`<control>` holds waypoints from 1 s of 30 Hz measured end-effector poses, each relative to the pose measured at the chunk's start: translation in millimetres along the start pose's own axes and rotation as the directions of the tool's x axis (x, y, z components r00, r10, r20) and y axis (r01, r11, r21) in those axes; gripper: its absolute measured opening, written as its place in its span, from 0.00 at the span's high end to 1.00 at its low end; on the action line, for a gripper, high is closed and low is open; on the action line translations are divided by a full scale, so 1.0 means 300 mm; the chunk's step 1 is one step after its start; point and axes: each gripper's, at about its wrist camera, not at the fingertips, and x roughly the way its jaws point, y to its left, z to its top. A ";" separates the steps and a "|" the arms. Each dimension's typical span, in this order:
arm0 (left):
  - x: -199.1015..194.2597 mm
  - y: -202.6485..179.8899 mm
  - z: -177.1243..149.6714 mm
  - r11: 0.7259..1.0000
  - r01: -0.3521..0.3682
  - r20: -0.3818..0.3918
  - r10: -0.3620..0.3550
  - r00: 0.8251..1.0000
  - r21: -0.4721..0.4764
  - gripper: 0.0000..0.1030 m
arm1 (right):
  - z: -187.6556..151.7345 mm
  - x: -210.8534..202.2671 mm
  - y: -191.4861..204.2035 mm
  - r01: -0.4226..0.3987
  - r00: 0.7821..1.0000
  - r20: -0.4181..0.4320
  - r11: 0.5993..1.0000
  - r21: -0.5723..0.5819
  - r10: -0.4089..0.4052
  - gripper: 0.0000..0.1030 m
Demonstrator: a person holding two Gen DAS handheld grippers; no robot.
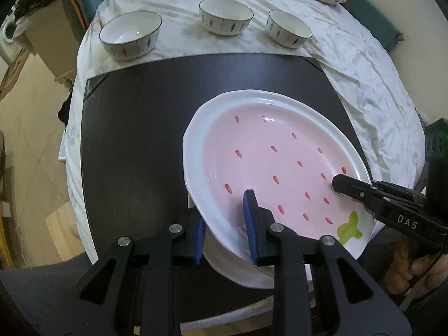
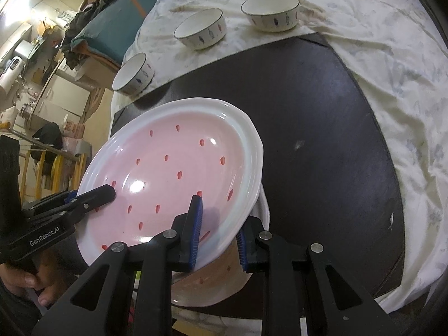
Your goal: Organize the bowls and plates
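Observation:
A pink plate [image 1: 280, 156] with red seed marks and a white rim is held tilted above the dark table [image 1: 134, 128]. My left gripper [image 1: 224, 224] is shut on its left rim, one finger inside, one under. My right gripper [image 2: 218, 226] is shut on the plate [image 2: 179, 168] at its right rim. Each gripper shows in the other's view: the right one [image 1: 364, 193], the left one [image 2: 84, 198]. A second plate [image 2: 218, 285] lies beneath, mostly hidden. Three white bowls stand in a row on the cloth: left [image 1: 130, 35], middle [image 1: 225, 15], right [image 1: 289, 28].
A wrinkled white cloth [image 1: 364, 64] covers the table around the dark mat [image 2: 322, 140]. The three bowls also show in the right wrist view [image 2: 134, 74], [image 2: 200, 28], [image 2: 270, 11]. Furniture and clutter [image 2: 42, 56] stand beyond the table's left edge.

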 end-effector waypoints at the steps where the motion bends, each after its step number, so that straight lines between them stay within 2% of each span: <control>1: 0.004 0.005 -0.013 1.000 0.000 -0.010 0.000 1.000 -0.007 0.79 | -0.009 0.000 0.002 -0.002 1.000 -0.005 1.000 0.000 0.002 0.77; 7: 0.050 0.035 -0.053 0.999 -0.029 -0.084 0.026 0.996 -0.039 0.77 | -0.063 0.026 0.006 -0.015 0.999 -0.052 1.000 0.009 0.015 0.77; 12: 0.079 0.030 -0.069 0.998 -0.055 -0.124 0.053 0.991 -0.017 0.77 | -0.091 0.051 0.010 -0.010 0.996 -0.084 1.000 0.012 0.011 0.77; 14: 0.101 0.019 -0.080 0.996 -0.085 -0.145 0.086 0.986 0.014 0.77 | -0.090 0.059 0.002 -0.005 0.995 -0.098 1.000 0.020 0.006 0.77; 19: 0.111 0.013 -0.082 0.991 -0.128 -0.131 0.131 0.983 0.033 0.77 | -0.095 0.081 -0.007 0.017 0.991 -0.136 0.999 0.027 -0.013 0.78; 25: 0.129 0.006 -0.077 0.990 -0.136 -0.142 0.140 0.980 0.035 0.75 | -0.086 0.088 -0.004 0.011 0.984 -0.177 1.000 0.023 -0.007 0.78; 30: 0.135 0.008 -0.077 0.991 -0.133 -0.152 0.136 0.979 0.030 0.74 | -0.089 0.072 -0.032 -0.024 0.980 -0.196 0.997 0.071 0.037 0.78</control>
